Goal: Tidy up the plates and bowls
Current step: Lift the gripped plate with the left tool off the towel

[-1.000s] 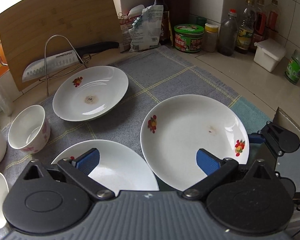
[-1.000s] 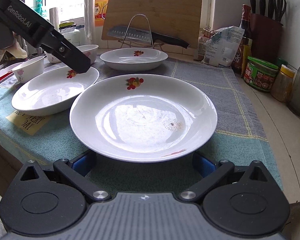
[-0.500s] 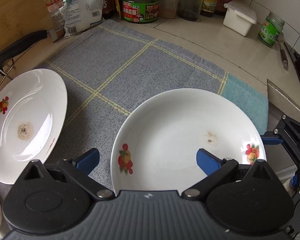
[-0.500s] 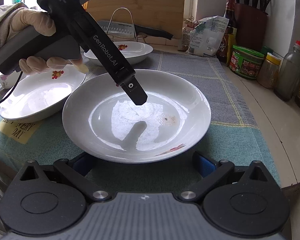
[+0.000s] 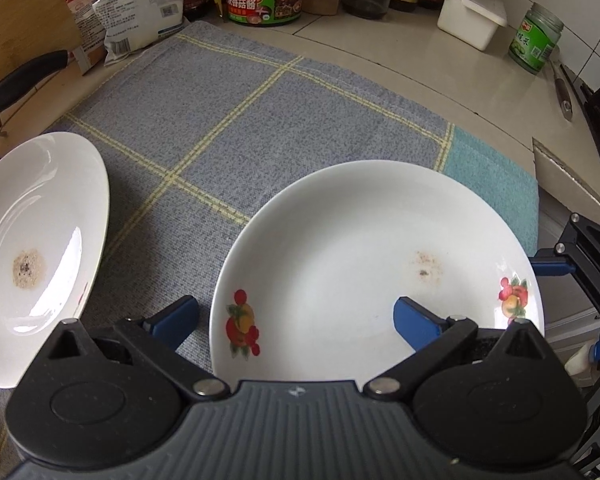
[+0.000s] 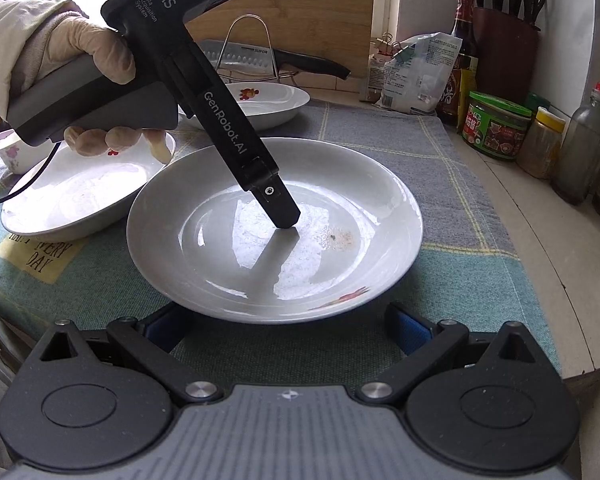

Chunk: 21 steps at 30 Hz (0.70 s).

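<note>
L gripper (image 5: 296, 322) wide open, straddling near plate (image 5: 376, 264) rim, one finger tip on plate's inside. R gripper (image 6: 290, 330) open at rim, gripping nothing.

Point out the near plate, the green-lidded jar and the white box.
near plate (image 5: 340, 264): left wrist view, bare middle of its well.
green-lidded jar (image 5: 264, 0): left wrist view, front label.
white box (image 5: 474, 16): left wrist view, top of its lid.

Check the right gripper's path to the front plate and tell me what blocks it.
Nothing lies between the right gripper and the front plate; its open fingers flank the near rim. The left gripper does reach down into the plate, one finger at its centre.
</note>
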{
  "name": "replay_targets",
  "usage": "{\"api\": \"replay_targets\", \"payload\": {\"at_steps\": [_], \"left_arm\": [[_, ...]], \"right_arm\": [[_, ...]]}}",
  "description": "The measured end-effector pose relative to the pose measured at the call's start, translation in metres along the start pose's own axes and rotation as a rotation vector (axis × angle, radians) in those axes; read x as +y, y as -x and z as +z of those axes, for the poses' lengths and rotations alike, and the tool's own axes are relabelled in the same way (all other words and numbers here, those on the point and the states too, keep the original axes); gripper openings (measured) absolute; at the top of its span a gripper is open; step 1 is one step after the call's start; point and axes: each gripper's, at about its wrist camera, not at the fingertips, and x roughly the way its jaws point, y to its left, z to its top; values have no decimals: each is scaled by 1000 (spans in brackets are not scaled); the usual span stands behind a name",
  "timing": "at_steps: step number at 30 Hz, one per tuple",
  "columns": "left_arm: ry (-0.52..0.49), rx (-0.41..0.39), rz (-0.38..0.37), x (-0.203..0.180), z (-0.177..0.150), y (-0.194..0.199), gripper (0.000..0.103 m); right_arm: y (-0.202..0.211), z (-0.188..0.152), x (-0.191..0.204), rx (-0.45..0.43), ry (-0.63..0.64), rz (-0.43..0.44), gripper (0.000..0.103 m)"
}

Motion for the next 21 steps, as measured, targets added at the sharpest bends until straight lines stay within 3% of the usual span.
{"api": "replay_targets", "payload": {"at_steps": [9, 21], "left_arm": [[-3, 34, 0, -1, 5, -1, 102], [-65, 106, -74, 4, 19, -2, 98]], "right_arm": [[2, -4, 0, -39, 14, 14, 103], [-1, -3, -5, -62, 56, 64, 103]]}}
